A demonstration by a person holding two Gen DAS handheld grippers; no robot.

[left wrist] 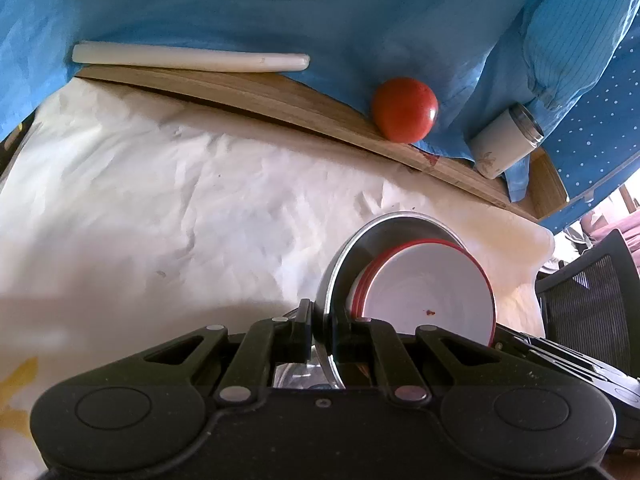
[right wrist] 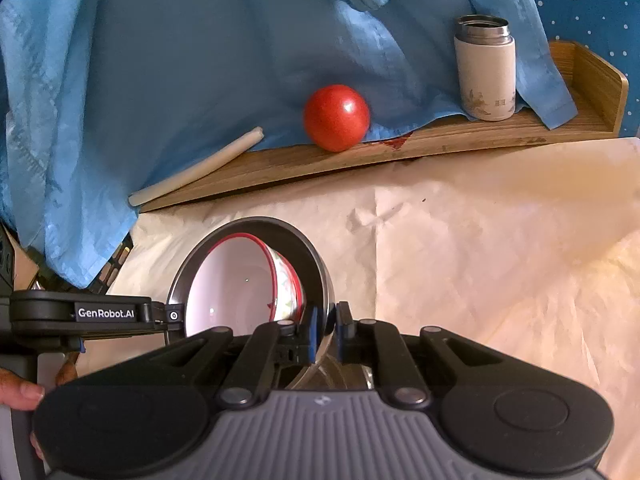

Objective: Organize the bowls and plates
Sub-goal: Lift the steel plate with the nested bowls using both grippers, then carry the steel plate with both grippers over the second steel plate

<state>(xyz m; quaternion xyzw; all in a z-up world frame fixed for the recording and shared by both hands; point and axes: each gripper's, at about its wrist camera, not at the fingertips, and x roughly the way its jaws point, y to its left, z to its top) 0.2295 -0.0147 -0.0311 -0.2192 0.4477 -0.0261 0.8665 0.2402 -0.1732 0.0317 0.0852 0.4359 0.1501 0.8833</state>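
Observation:
A steel bowl point(left wrist: 360, 248) point(right wrist: 304, 248) hangs tilted over the white paper-covered table point(left wrist: 160, 200), carried between both grippers. Nested inside it are white bowls with red rims point(left wrist: 432, 288) point(right wrist: 236, 288); the innermost has a small red speck. My left gripper point(left wrist: 323, 332) is shut on the steel bowl's rim on one side, and it also shows at the left of the right wrist view as the left gripper point(right wrist: 176, 316). On the opposite side of the rim my right gripper point(right wrist: 326, 332) is shut, blue pads pressing the metal.
A wooden ledge point(right wrist: 440, 136) runs along the table's back, draped with blue cloth point(right wrist: 180, 60). On it sit a red tomato point(left wrist: 404, 110) point(right wrist: 336, 118), a white steel-topped flask point(left wrist: 506, 144) point(right wrist: 486, 72) and a white rod point(left wrist: 188, 58) point(right wrist: 196, 172). A black mesh chair point(left wrist: 592, 308) stands beyond the table edge.

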